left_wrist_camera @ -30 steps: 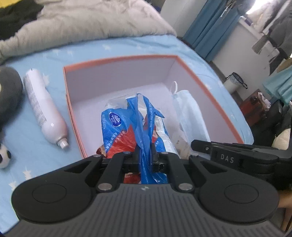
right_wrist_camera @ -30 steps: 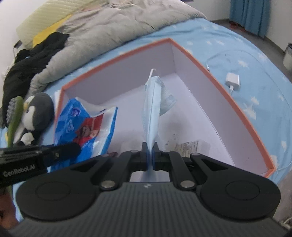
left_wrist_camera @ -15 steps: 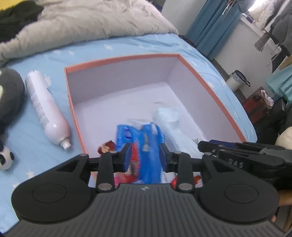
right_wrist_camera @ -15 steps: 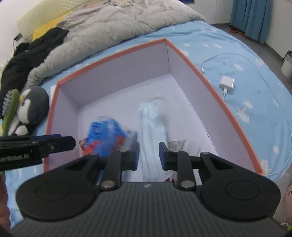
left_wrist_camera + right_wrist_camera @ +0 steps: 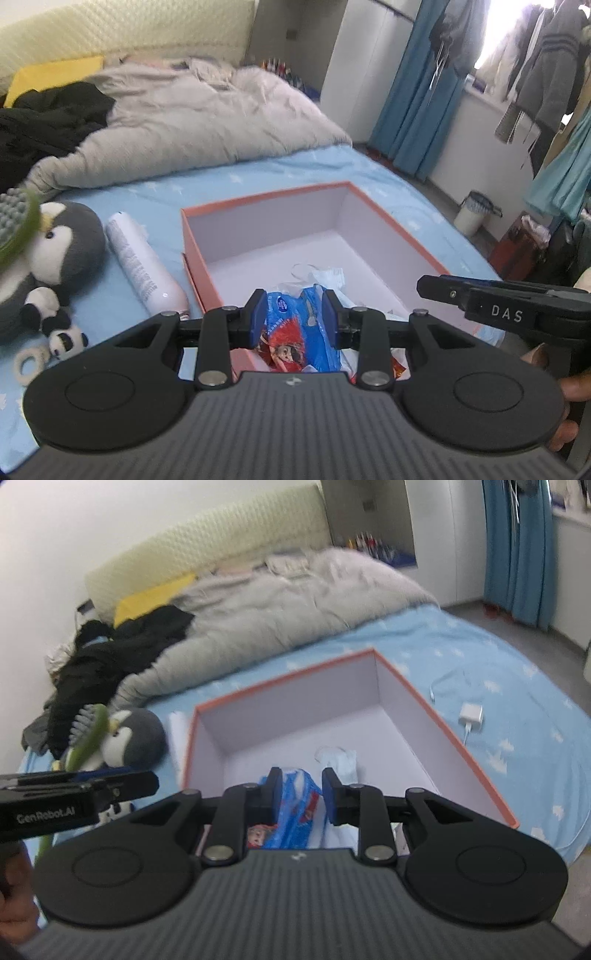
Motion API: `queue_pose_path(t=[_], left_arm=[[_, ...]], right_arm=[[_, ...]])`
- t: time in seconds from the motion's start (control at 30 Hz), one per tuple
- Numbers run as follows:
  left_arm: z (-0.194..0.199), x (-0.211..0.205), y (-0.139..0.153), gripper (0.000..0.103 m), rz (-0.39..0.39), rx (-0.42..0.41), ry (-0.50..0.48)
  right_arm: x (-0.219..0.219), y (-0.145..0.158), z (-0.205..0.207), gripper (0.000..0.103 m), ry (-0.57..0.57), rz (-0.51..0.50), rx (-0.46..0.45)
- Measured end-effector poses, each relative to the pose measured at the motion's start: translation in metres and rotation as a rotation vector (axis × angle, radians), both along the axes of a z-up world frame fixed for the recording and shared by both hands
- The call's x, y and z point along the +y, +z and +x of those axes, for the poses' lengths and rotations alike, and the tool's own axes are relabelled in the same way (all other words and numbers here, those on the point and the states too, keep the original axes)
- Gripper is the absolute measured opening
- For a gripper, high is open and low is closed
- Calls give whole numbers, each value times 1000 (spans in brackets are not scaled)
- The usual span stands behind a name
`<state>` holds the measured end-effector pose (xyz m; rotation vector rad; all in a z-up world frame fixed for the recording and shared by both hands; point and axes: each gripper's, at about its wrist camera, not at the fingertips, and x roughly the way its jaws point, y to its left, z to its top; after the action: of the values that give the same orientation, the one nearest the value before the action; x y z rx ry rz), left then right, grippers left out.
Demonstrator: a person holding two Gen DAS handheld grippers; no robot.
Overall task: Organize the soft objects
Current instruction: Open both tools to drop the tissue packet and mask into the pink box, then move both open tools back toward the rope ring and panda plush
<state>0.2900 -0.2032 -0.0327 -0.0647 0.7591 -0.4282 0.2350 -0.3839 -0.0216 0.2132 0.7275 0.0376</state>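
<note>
- As the two views showed it, the orange box stood on the bed, and it already held two soft things: the blue snack bag near the front wall and the pale face mask just beside it on the box floor.
- Both things lay loose in the box, so I judged this part of the task as done.
- The left tongs stood apart and empty above the bag, and no pad pressed on it.
- The right tongs were also apart and held nothing; the bag and the mask were seen only through their gap.
- Outside the box, the penguin plush rested on the bed at the left side, with a small panda toy near it.
- These soft toys probably remained to be put in the box.
- The white bottle lay just beside the box wall; it looked hard, so I think it was not part of the work.
</note>
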Motion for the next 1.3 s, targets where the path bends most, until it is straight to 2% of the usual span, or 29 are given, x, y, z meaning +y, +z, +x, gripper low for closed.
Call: queue_pose_path(t=[0.23, 0.33, 0.67, 0.8, 1.0, 1.3], left_arm=[[-52, 32, 18, 38, -22, -103, 32], [-74, 45, 20, 38, -14, -135, 51], [-137, 100, 27, 38, 10, -230, 171], [-153, 116, 24, 38, -11, -212, 194], [-174, 135, 10, 38, 8, -180, 236], [-190, 169, -24, 38, 0, -67, 306]], right_arm=[[27, 12, -36, 28, 68, -25, -72], [40, 12, -51, 28, 103, -3, -98], [89, 13, -97, 28, 205, 25, -158], [109, 9, -110, 28, 232, 34, -163], [132, 0, -123, 28, 264, 43, -159], [163, -24, -135, 28, 271, 50, -104]])
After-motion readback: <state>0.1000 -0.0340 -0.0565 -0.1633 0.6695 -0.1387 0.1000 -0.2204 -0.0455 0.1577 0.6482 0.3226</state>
